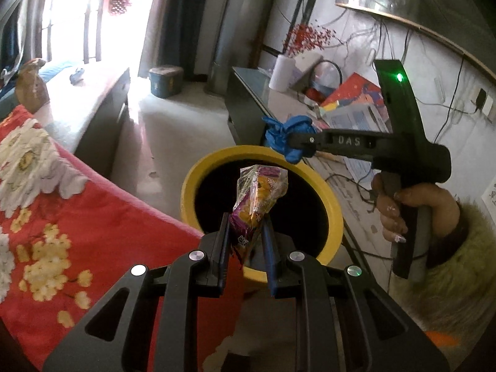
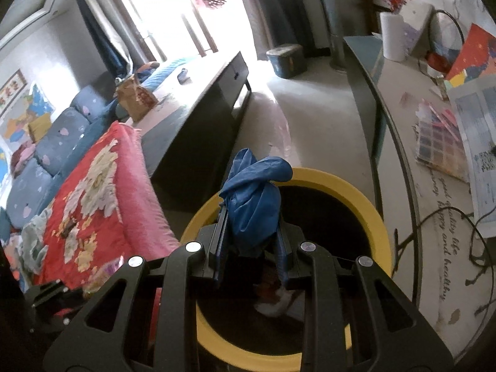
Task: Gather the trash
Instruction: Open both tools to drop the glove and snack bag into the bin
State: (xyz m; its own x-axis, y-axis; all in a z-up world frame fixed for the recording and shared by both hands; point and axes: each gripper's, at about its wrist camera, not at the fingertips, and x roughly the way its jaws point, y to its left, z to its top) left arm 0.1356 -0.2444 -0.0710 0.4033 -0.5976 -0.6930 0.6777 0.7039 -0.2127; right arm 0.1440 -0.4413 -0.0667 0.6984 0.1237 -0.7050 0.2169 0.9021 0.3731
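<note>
My left gripper (image 1: 246, 232) is shut on a crumpled purple and orange snack wrapper (image 1: 259, 195), which sticks up over the dark mouth of a yellow-rimmed trash bin (image 1: 328, 198). My right gripper (image 2: 249, 232) is shut on a bunched blue glove (image 2: 254, 198), held over the same yellow bin (image 2: 376, 217). In the left wrist view the right gripper (image 1: 290, 142) reaches in from the right with the blue glove (image 1: 286, 136) above the bin's far rim, a hand (image 1: 406, 207) on its handle. Pale trash (image 2: 272, 303) lies at the bin's bottom.
A red floral blanket (image 1: 62, 217) covers the sofa left of the bin. A cluttered glass-topped table (image 2: 434, 204) with papers, cables and a white roll (image 2: 393, 35) runs along the right. A dark low cabinet (image 2: 198, 117) and a blue box (image 2: 286, 57) stand further back.
</note>
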